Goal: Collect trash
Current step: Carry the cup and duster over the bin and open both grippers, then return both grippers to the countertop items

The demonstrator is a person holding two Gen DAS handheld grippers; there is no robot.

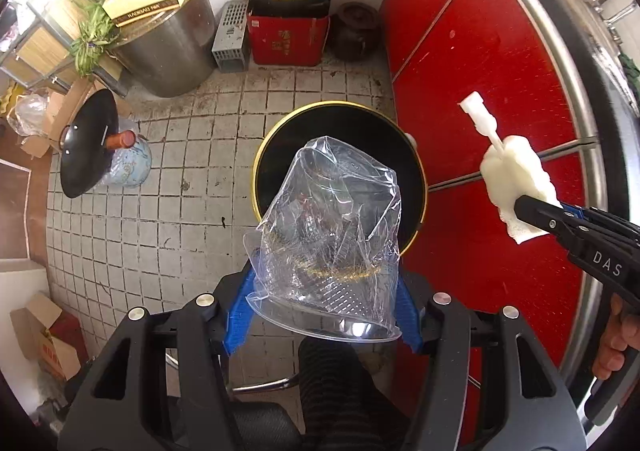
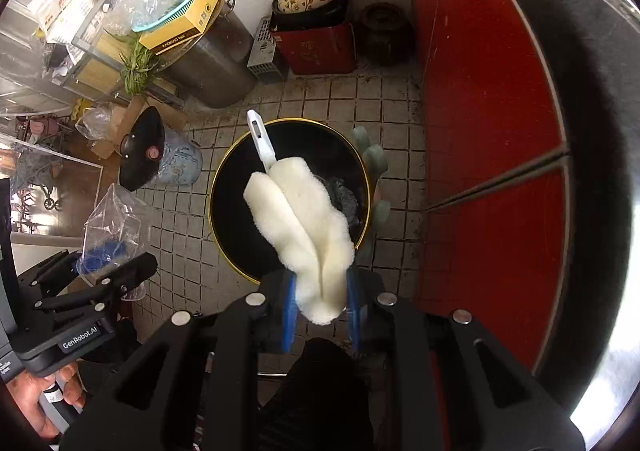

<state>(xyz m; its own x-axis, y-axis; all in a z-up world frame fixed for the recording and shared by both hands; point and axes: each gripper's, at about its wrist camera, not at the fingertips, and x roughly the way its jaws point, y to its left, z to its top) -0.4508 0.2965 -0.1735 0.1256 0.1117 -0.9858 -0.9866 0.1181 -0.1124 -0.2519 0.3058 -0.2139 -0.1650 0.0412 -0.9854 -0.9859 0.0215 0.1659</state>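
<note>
Your left fingers are pinching a clear cup by its sides near the rim, with a crinkled plastic bag bunched over it. Your right fingers are standing narrow and clamping the soft end of a white sponge brush, whose handle is pointing away from you.

Both loads are hanging over the bin, a black round one with a gold rim, sitting on the tiled floor beside the red cabinet. In the left view the cup is covering only the near edge of the bin's mouth; in the right view the brush is lying across the mouth, with its handle tip reaching over the far rim.

Here is what you are risking. The bag is light and only draped, so if you are opening the left fingers from this spot, it is likely drifting sideways and landing on the floor, and the cup may be clipping the near rim and bouncing out. The brush is long: released as it lies, its handle may be catching the far rim and tipping the whole thing over the edge. The sponge is also squashing under the grip, so it may be clinging to a pad for a moment and dropping crooked. Something grey is already lying in the bin, though room is showing around it.
</note>
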